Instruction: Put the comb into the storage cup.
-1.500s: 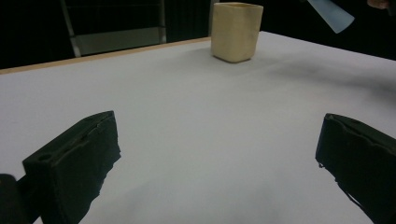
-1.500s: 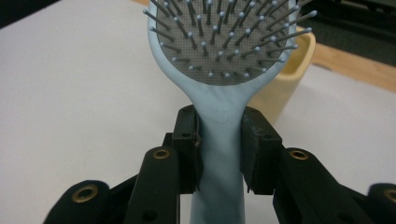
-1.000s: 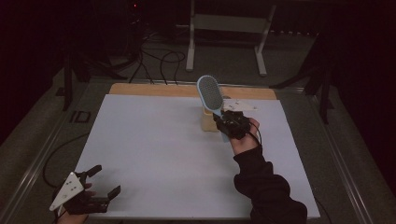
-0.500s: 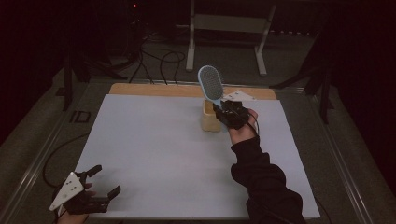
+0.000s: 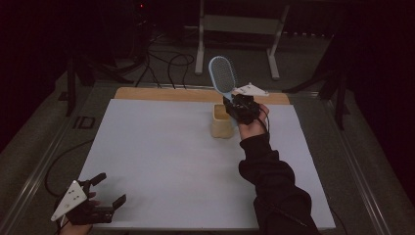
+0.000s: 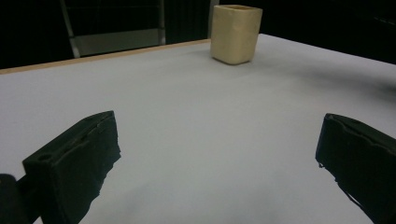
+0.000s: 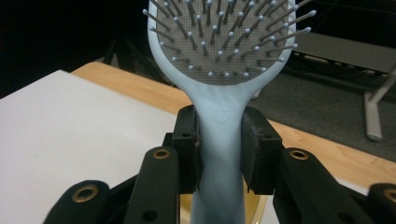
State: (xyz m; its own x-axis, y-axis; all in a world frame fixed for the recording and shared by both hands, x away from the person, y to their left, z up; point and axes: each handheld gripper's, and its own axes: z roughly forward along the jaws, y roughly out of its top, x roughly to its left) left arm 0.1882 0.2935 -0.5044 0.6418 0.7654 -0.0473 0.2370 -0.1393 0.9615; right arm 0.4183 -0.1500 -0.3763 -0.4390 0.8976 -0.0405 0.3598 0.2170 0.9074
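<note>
Clamping the hairbrush [image 5: 222, 76] handle, the right tool [image 5: 234, 104] is needing a straight, centred descent into the cup [image 5: 221, 122]; the left tool [image 5: 103, 191] is resting open.

white-topped table [image 5: 161, 161] with wooden far edge, cream cup [image 5: 222, 122] upright near its far side

Right tongs [image 5: 234, 104] around blue hairbrush [image 5: 222, 75], just above yellow cup [image 5: 221, 123]

Dim room, dark surroundings, soft focus
</note>
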